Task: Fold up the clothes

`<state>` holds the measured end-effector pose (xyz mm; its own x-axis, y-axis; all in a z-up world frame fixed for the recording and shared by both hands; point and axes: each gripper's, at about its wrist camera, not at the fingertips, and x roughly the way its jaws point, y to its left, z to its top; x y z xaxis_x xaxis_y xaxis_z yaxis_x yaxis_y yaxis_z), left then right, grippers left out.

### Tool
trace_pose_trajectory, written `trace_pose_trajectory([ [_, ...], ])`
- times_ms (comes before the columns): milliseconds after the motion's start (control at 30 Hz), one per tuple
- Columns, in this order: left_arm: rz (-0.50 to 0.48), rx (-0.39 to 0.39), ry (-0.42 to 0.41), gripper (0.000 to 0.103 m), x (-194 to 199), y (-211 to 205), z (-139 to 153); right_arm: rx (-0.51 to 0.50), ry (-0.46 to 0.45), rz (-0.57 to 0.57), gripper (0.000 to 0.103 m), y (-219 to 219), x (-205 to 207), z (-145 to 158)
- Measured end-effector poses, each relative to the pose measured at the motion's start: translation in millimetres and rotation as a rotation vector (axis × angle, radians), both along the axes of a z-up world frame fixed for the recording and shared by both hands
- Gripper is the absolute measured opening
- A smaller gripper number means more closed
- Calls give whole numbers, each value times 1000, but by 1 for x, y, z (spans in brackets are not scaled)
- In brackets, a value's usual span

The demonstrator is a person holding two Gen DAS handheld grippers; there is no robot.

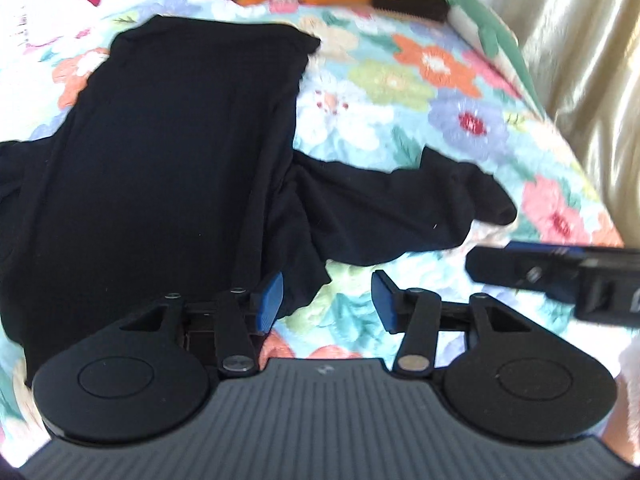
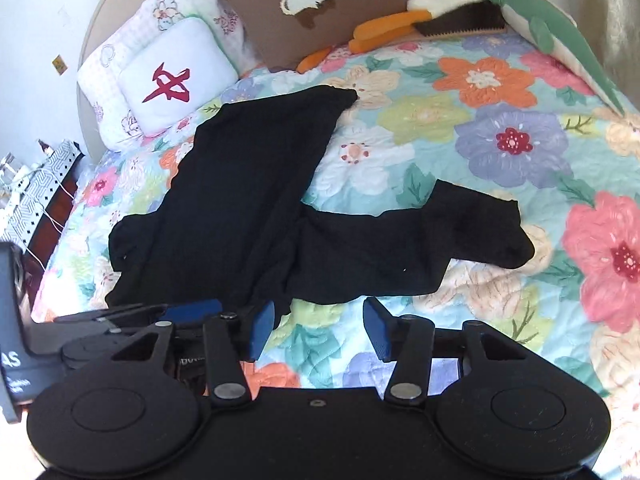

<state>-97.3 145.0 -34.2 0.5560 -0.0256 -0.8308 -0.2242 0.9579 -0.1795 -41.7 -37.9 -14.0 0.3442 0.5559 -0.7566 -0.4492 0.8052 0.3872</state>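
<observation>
A black long-sleeved top (image 1: 180,160) lies on the floral quilt (image 1: 420,92), its body folded into a long strip. One sleeve (image 1: 400,208) stretches out to the right. My left gripper (image 1: 328,300) hovers open at the garment's near edge, with the left pad beside the hem and only quilt between the pads. My right gripper (image 1: 492,268) reaches in from the right, just below the sleeve's cuff. In the right wrist view the top (image 2: 248,184) and sleeve (image 2: 440,240) lie ahead, and my right gripper (image 2: 320,328) is open over bare quilt (image 2: 512,140). The left gripper (image 2: 188,309) sits close at its left.
White pillows (image 2: 176,76), a brown cushion (image 2: 320,12), orange and green plush toys (image 2: 384,26) and a brush (image 2: 460,20) line the head of the bed. A nightstand with a patterned box (image 2: 36,192) stands at the left. A curtain (image 1: 580,60) hangs along the right.
</observation>
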Motion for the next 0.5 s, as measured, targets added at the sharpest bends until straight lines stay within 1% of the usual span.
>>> trace_pose_trajectory([
  [33,-23,12,8,48,3,3,0,3,2,9,55,0,4,0],
  [67,-66,46,-4,49,5,4,1,-2,-1,25,55,2,8,0],
  [100,-109,81,-15,56,6,4,3,-15,-4,40,55,5,12,-1],
  [167,-208,151,-31,65,8,5,3,-49,-5,72,56,9,21,-6],
  [200,-236,180,-26,65,9,7,1,-72,1,68,56,10,25,-9],
  [233,-241,192,-24,65,10,10,1,-95,8,60,56,10,28,-13],
  [300,-215,154,-36,66,12,15,0,-132,9,48,56,10,32,-20],
  [367,-222,126,-54,66,18,11,-4,-163,-16,52,56,9,34,-27],
  [433,-228,97,-73,66,25,7,-8,-209,-24,21,56,6,39,-35],
  [500,-236,72,-89,67,32,3,-13,-227,-15,-19,56,1,47,-39],
])
